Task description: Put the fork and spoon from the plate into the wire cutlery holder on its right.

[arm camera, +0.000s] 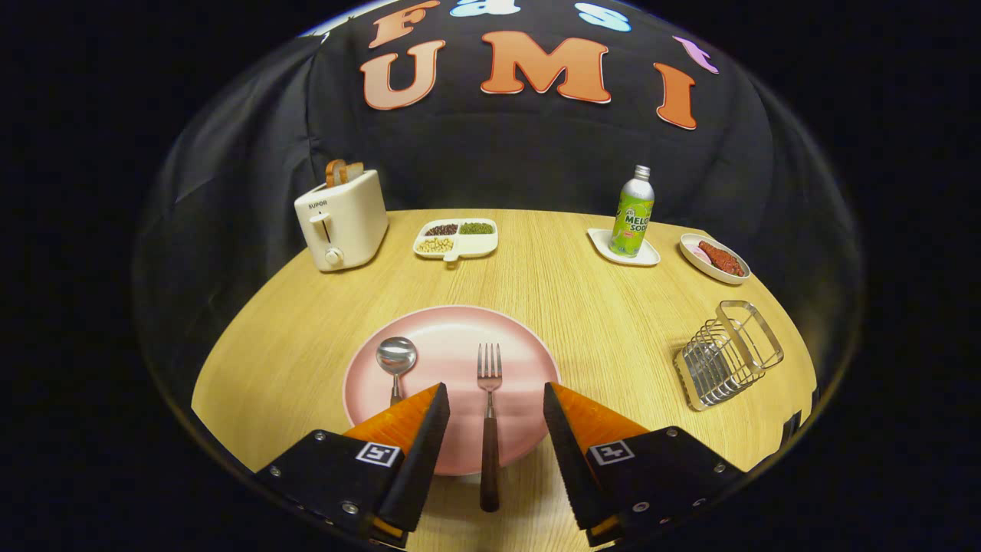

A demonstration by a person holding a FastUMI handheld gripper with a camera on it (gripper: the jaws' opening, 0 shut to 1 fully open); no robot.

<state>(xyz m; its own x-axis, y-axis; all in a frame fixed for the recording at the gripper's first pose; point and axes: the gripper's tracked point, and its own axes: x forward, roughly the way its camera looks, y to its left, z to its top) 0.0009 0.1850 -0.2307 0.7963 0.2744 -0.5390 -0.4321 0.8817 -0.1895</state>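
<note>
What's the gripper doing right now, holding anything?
Gripper: open, holding nothing; its fingers straddle the fork handle on the pink plate without touching it.

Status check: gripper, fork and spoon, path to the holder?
Gripper open, fork handle between its fingers, ungripped. Spoon on plate, beside left finger. Wire cutlery holder off right; bare table between.

The single camera rides on the gripper (494,402) and looks forward and downward along its two spread fingers, low and close over the near edge of the round wooden table (582,307). Its fisheye view takes in the whole tabletop up to the booth's black cloth wall (536,153) behind.
</note>
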